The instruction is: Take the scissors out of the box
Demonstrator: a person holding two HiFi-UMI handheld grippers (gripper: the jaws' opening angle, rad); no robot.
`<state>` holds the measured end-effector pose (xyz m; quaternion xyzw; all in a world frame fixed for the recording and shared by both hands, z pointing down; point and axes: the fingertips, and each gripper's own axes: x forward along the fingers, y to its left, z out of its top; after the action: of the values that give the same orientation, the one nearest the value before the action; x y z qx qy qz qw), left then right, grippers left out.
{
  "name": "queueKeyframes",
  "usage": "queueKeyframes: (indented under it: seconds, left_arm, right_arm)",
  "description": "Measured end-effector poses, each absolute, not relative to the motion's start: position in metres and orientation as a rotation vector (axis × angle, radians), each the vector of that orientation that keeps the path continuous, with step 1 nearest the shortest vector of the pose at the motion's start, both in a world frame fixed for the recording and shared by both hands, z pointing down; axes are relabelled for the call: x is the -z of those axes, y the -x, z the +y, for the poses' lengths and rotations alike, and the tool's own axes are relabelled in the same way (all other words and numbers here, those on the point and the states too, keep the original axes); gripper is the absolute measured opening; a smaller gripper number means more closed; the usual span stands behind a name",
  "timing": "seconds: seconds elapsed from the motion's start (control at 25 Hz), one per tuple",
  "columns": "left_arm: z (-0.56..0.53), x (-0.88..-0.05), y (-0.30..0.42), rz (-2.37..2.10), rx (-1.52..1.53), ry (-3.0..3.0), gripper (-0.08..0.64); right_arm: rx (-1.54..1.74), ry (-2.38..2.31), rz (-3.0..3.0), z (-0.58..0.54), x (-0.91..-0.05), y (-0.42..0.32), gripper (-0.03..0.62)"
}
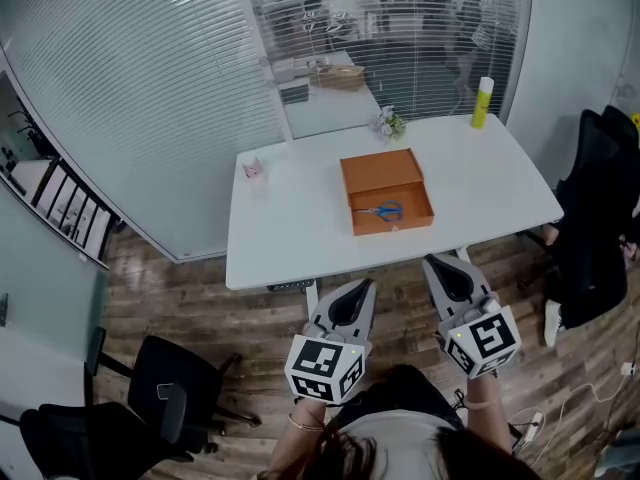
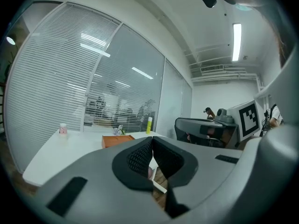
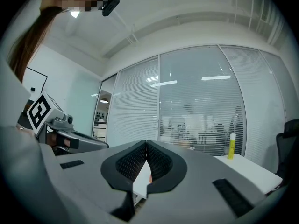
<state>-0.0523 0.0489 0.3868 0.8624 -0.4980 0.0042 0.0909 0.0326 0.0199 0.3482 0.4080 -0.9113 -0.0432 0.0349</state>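
An open orange box (image 1: 387,190) lies on the white table (image 1: 290,228); blue-handled scissors (image 1: 384,210) rest inside its near half. My left gripper (image 1: 356,286) and right gripper (image 1: 438,265) hover short of the table's near edge, over the wooden floor, both shut and empty. In the left gripper view the jaws (image 2: 150,140) meet at the tips, with the box (image 2: 117,140) low beyond them. The right gripper's jaws (image 3: 146,143) are also pressed together in its own view.
A yellow-green bottle (image 1: 482,102) stands at the table's far right corner, a small pink cup (image 1: 253,170) at the far left, a flower sprig (image 1: 388,123) behind the box. Black office chairs (image 1: 160,393) sit at my lower left, a dark coat (image 1: 595,218) at right.
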Motion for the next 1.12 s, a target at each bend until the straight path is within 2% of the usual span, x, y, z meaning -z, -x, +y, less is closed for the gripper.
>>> queueKeyframes:
  seconds: [1.12]
  left_arm:
    - [-0.083, -0.389, 0.043, -1.506, -0.032, -2.546, 0.018]
  right_arm:
    - [0.11, -1.208, -2.823, -0.111, -0.357, -0.035, 0.029]
